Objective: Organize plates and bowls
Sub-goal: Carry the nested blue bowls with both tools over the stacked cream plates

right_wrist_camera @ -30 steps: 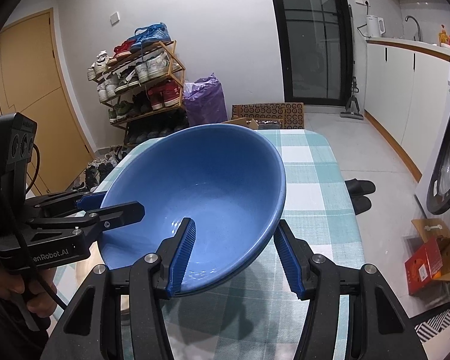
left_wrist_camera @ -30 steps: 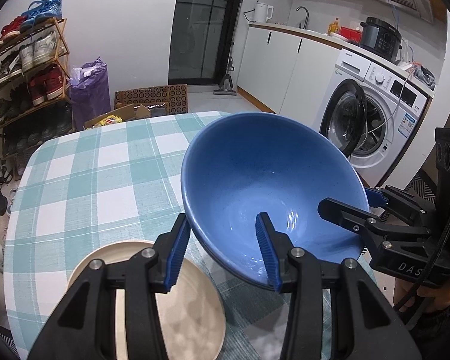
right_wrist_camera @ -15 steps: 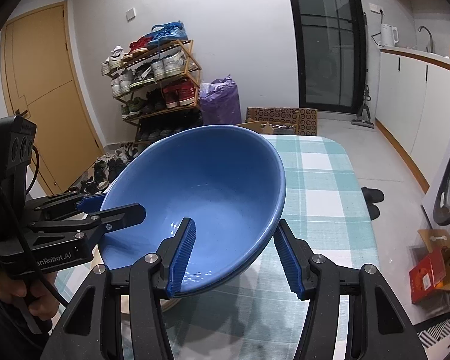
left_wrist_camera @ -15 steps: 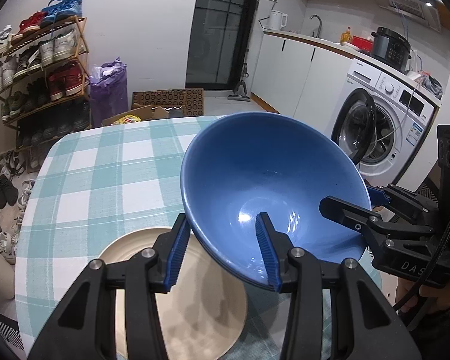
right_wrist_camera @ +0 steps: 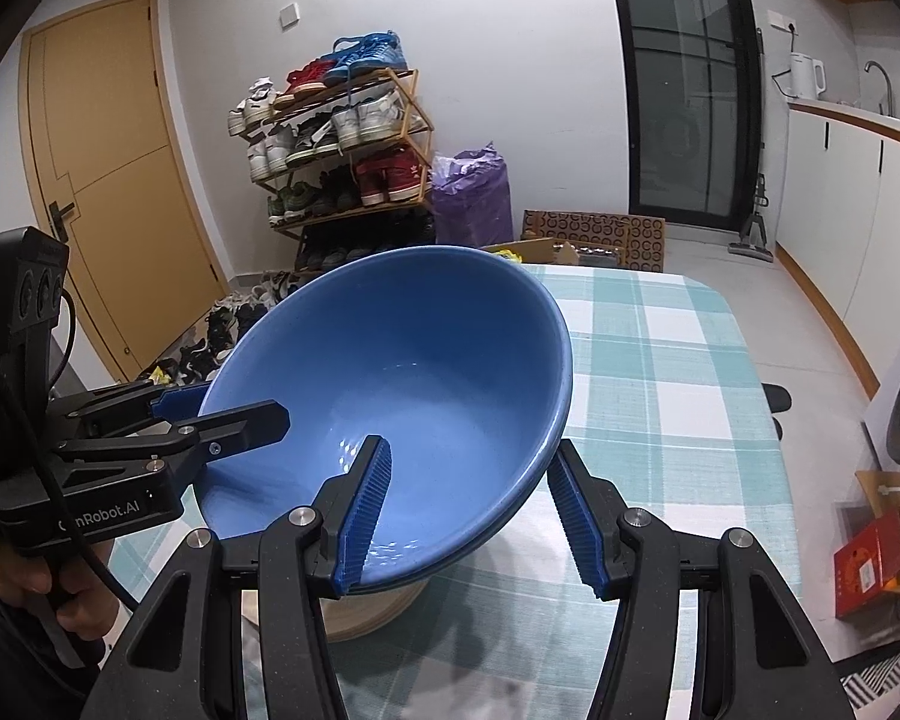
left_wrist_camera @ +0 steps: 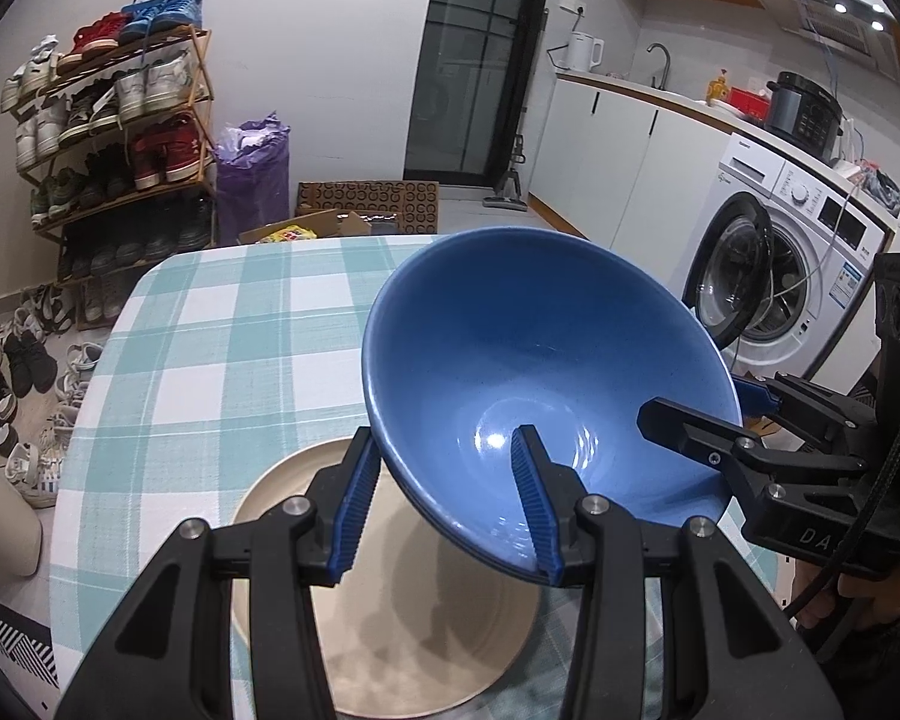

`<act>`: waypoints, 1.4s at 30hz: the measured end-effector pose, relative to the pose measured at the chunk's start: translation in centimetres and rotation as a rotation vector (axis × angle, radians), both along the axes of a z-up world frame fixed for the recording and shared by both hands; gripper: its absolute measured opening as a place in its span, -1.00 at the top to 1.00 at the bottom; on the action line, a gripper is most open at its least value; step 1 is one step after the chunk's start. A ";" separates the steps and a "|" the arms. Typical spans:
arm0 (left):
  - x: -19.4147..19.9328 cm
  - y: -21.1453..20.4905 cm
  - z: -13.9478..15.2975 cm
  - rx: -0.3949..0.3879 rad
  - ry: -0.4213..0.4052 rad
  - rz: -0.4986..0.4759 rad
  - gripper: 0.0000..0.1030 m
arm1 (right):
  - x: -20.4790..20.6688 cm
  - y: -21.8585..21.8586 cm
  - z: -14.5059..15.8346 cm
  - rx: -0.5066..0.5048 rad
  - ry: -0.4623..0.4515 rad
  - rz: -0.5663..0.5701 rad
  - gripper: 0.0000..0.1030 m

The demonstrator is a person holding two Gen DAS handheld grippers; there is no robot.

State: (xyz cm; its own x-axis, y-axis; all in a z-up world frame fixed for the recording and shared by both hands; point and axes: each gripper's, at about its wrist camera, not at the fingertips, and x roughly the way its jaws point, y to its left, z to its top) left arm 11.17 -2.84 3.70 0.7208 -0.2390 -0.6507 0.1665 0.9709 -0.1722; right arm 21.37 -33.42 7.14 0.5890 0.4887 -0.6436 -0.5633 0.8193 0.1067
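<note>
We hold the blue bowl (left_wrist_camera: 534, 372) tilted above the table (left_wrist_camera: 210, 348), our left gripper (left_wrist_camera: 447, 498) clamped on its near rim and our right gripper (right_wrist_camera: 471, 507) on the opposite rim. Below it lies a cream plate (left_wrist_camera: 390, 630), partly hidden by bowl and fingers. From the right view, only the plate's edge shows.

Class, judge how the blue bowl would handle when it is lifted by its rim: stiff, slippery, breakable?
The blue bowl looks rigid: it keeps its shape between both grippers. Its glossy glaze suggests it may slip. It seems ceramic, so probably breakable if dropped.
</note>
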 end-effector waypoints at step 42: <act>-0.7 6.7 -4.2 0.007 0.074 0.137 0.14 | 0.4 8.0 -5.4 -0.017 0.101 0.139 -0.09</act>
State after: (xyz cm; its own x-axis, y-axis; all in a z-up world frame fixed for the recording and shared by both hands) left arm 10.44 3.84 -0.52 0.6961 -0.1375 -0.7046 0.0197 0.9848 -0.1727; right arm 21.80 -25.37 1.79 0.4486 0.5494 -0.7050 -0.6585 0.7365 0.1550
